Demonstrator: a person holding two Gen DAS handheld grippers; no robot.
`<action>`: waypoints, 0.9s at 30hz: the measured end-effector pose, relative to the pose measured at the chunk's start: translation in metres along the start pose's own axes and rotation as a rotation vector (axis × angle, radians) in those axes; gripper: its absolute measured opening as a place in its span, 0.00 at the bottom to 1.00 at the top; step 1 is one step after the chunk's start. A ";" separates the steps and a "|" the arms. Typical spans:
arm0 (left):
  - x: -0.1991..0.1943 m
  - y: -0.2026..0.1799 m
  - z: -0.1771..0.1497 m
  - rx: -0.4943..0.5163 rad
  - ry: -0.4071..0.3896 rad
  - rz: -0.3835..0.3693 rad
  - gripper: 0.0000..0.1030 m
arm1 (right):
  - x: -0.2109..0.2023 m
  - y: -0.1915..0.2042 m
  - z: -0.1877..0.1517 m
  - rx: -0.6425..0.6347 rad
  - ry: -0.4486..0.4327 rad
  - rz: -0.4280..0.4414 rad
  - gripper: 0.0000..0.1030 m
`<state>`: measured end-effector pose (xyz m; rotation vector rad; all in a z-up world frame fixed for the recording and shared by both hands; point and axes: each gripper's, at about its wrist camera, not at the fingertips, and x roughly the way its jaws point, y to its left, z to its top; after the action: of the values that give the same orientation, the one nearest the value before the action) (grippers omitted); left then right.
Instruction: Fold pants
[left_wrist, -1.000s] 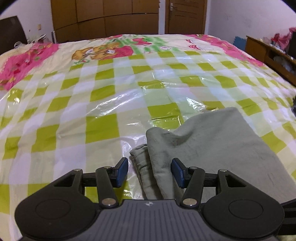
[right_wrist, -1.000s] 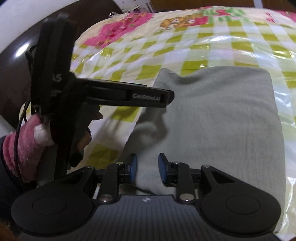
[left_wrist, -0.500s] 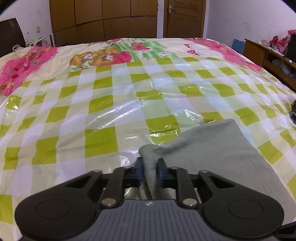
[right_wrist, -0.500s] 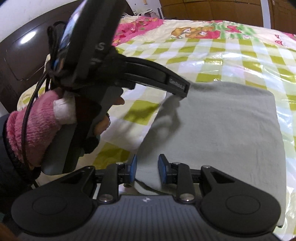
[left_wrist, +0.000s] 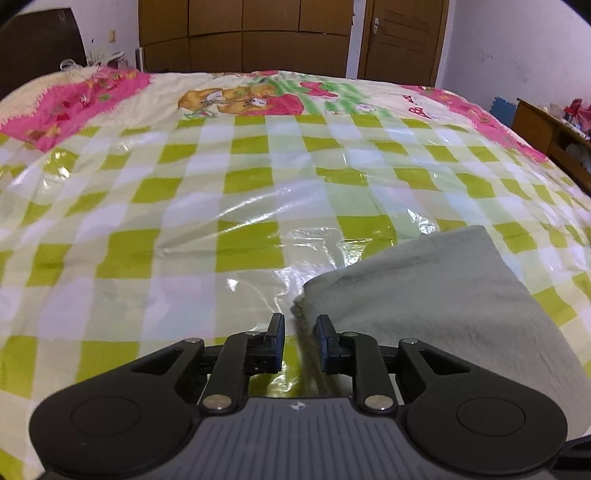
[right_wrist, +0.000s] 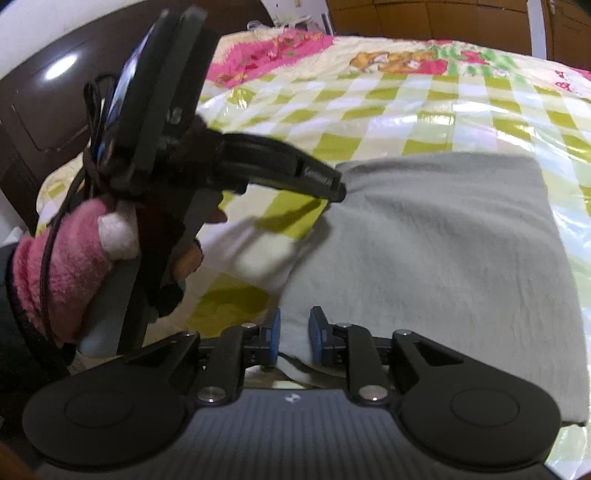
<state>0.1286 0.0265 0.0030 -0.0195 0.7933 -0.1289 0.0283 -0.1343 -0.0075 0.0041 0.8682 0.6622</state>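
Pants (right_wrist: 436, 251) folded on bed (left_wrist: 258, 206); smoothing stage, I judge.
My left gripper (left_wrist: 299, 341) stands narrowly parted at the pants' corner; right gripper (right_wrist: 293, 338) likewise at their near edge. I'd release gently.

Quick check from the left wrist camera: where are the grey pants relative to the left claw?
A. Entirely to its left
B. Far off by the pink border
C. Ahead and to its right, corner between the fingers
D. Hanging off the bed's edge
C: the pants spread rightward, their near corner running between the left claw fingers.
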 end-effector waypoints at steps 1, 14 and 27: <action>-0.003 0.000 -0.001 0.005 -0.004 0.008 0.33 | -0.004 0.000 0.000 0.008 -0.008 0.007 0.19; -0.016 -0.024 -0.035 0.108 0.066 0.011 0.33 | -0.013 -0.004 -0.004 0.064 0.000 -0.063 0.19; -0.047 -0.025 -0.050 0.069 0.036 -0.031 0.34 | -0.055 -0.026 -0.007 0.200 -0.115 -0.182 0.19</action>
<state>0.0578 0.0092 0.0026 0.0358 0.8239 -0.1868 0.0120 -0.1871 0.0197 0.1405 0.8096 0.3995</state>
